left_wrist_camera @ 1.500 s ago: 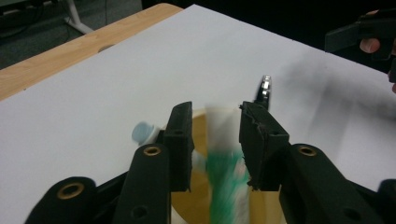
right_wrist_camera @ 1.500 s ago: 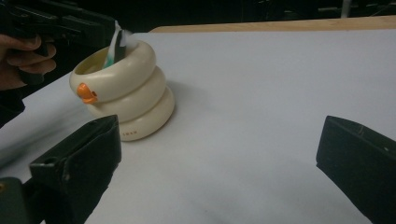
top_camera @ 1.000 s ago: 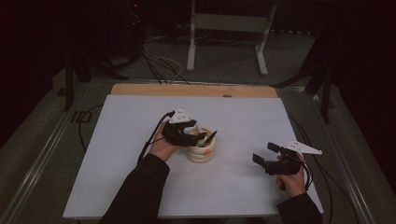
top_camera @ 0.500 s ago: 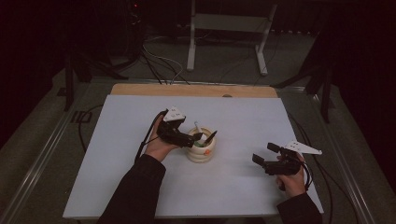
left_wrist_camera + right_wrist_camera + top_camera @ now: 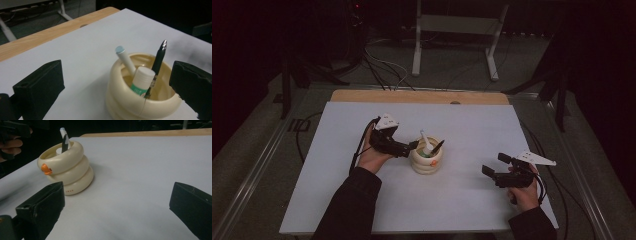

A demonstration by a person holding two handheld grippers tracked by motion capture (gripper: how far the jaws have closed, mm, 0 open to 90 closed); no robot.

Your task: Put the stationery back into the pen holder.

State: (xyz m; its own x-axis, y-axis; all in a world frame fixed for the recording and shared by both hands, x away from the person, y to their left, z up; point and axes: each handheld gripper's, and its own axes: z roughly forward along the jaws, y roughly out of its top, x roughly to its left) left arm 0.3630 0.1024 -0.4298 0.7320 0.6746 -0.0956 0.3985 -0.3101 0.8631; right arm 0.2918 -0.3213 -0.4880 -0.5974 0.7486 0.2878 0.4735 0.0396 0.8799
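The left gripper, jaws just spread and empty, should back off level (sparing the pen) from the cream holder.

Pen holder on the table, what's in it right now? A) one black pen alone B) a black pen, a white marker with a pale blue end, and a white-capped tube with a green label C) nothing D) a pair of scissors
B: the left gripper view shows the cream pen holder holding a black pen, a white marker and a white-capped tube with a green label.
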